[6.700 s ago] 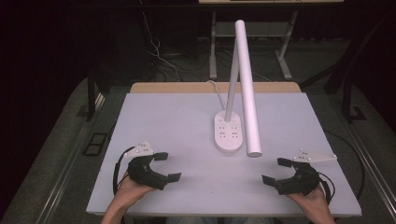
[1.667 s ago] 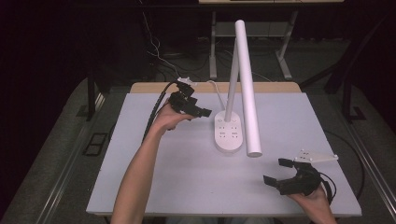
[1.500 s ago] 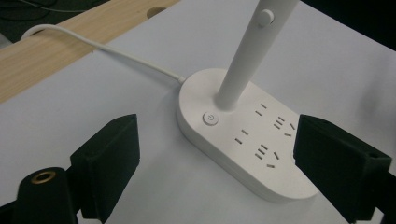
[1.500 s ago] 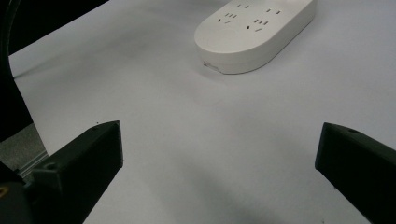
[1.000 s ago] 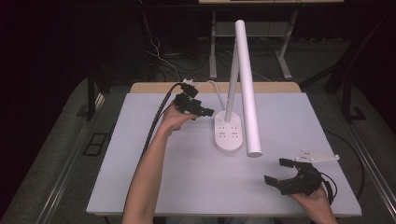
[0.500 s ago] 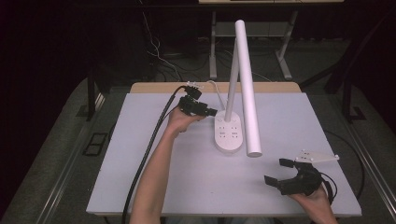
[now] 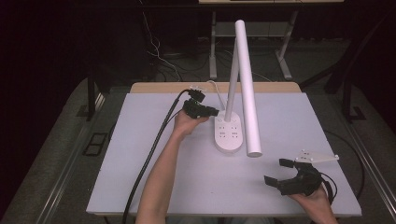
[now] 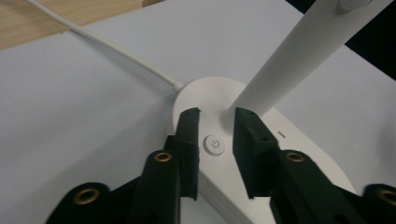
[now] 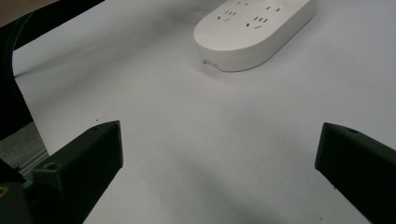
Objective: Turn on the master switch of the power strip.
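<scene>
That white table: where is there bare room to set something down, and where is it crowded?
The table is bare along its left side, outside the forearm, and on the far right beyond the lamp head. The near middle, between forearm and right gripper, is free too. It is crowded around the lamp base, where the left gripper hangs over the power button.

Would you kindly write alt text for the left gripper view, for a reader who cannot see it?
The left tongs, jaws narrowed with a gap between them, frame the round power button on the white lamp base. The lamp's white stem rises to the upper right, and a white cord runs off across the pale table.
</scene>
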A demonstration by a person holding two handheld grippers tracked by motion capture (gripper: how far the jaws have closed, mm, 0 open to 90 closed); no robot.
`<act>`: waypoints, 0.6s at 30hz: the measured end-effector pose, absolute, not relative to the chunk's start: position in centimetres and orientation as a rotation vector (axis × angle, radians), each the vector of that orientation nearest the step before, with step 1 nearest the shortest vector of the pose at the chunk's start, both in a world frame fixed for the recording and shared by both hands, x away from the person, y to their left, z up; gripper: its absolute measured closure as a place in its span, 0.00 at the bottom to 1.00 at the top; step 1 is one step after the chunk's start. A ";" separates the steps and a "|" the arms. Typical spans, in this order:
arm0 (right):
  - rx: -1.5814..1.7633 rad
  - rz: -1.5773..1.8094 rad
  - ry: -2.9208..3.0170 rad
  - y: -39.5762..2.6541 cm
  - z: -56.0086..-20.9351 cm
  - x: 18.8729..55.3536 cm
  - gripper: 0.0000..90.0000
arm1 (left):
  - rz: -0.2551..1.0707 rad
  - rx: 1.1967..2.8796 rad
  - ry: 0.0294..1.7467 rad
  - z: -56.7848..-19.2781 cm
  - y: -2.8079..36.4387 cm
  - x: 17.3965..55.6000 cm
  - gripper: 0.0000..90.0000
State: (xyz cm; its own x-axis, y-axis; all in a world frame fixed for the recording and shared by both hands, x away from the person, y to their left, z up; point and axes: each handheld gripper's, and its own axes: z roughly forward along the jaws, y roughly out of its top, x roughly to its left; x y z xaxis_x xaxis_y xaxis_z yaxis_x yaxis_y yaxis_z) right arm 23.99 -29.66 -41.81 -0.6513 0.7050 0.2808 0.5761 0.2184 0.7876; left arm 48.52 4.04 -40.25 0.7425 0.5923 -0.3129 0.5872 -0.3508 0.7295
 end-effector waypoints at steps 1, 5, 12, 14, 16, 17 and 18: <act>1.241 1.416 2.342 -29.7 -41.8 24.0 0.00 | 0.001 2.033 0.895 -40.3 4.0 48.5 0.82; 1.231 1.417 2.346 -29.6 -41.8 24.0 0.00 | -0.003 1.981 0.920 -40.7 3.4 48.5 0.91; 1.241 1.417 2.342 -29.7 -41.8 24.0 0.00 | 0.001 1.975 0.945 -41.4 2.8 48.6 1.00; 1.235 1.415 2.344 -29.7 -41.8 24.1 0.00 | -0.002 1.979 0.948 -41.6 2.7 48.6 1.00; 1.235 1.417 2.345 -29.6 -41.8 24.1 0.00 | -0.005 1.980 0.952 -41.8 2.5 48.6 1.00; 1.231 1.415 2.349 -29.6 -41.8 24.1 0.00 | -0.003 1.985 0.951 -41.9 2.5 48.6 1.00; 1.233 1.415 2.349 -29.6 -41.8 24.1 0.00 | 0.003 2.002 0.937 -42.0 2.5 48.7 1.00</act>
